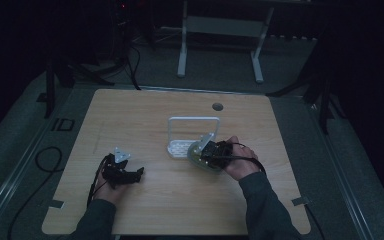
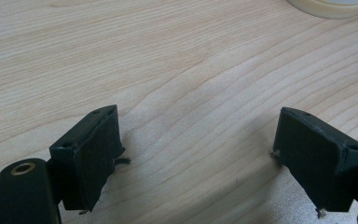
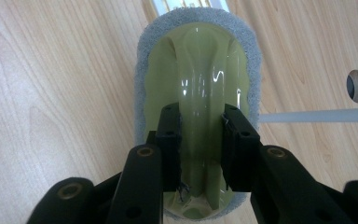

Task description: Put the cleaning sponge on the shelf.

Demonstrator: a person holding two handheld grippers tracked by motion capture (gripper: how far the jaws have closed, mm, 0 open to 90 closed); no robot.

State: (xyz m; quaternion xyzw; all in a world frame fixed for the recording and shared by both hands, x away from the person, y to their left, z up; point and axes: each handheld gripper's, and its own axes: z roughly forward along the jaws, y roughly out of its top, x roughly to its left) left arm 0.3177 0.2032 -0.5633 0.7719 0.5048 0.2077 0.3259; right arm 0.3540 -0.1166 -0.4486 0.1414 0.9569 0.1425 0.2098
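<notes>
1. The scrubber (image 3: 198,93) is an oval of glossy yellow-green plastic with a raised central ridge and a grey, fuzzy rim.
2. It sits over the pale wood-grain counter (image 1: 145,200), beside a white wire-frame rack (image 1: 192,135).
3. The right tool (image 3: 200,140), held level, has its black jaws clamped on the ridge.
4. The left tool (image 2: 196,158) rests low near the counter, jaws spread wide, holding nothing.

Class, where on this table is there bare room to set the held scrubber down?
Bare wood lies between the left tool and the right tool, and along the table behind the white rack. It is crowded where the scrubber meets the rack.
</notes>
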